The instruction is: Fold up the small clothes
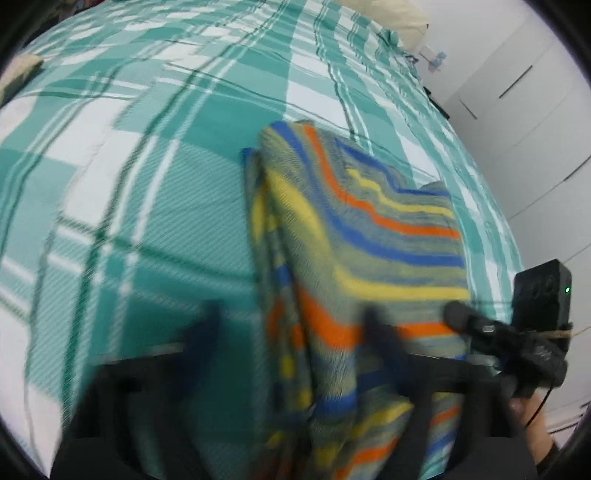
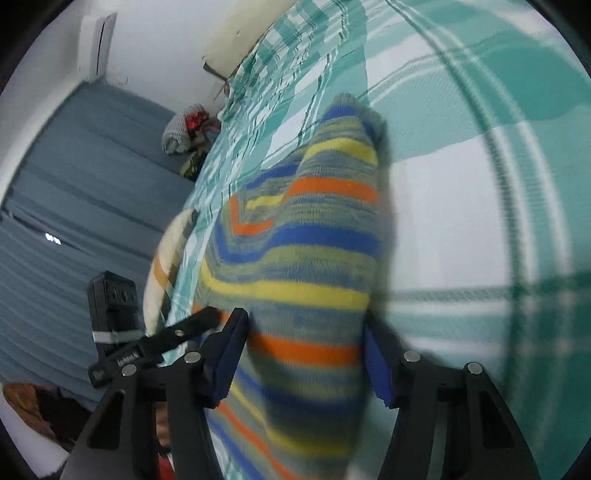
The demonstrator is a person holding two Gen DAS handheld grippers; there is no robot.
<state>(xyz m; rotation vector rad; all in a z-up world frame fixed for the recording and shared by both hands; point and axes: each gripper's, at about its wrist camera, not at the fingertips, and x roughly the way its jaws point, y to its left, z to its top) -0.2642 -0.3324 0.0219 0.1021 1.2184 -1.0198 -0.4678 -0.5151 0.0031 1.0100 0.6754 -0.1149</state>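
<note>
A folded knit garment [image 1: 369, 236] with blue, yellow and orange stripes lies on the green plaid bed cover [image 1: 147, 221]. My left gripper [image 1: 291, 325] hovers over its near end, blurred, jaws apart; the left finger is off the cloth and the right finger [image 1: 376, 332] is over it. In the right wrist view the garment [image 2: 306, 258] fills the gap of my right gripper [image 2: 303, 354]. Its blue pads [image 2: 232, 354] stand at either side of the cloth, which looks flat and unpinched. Each gripper shows in the other's view, the two side by side at the garment's near edge.
White wardrobe doors [image 1: 524, 110] stand beyond the bed's right side. A cream pillow [image 1: 388, 14] lies at the head of the bed. Left of the bed in the right wrist view are a grey mattress [image 2: 74, 184], a bundle of clothes [image 2: 184, 129] and a cream cushion [image 2: 166, 258].
</note>
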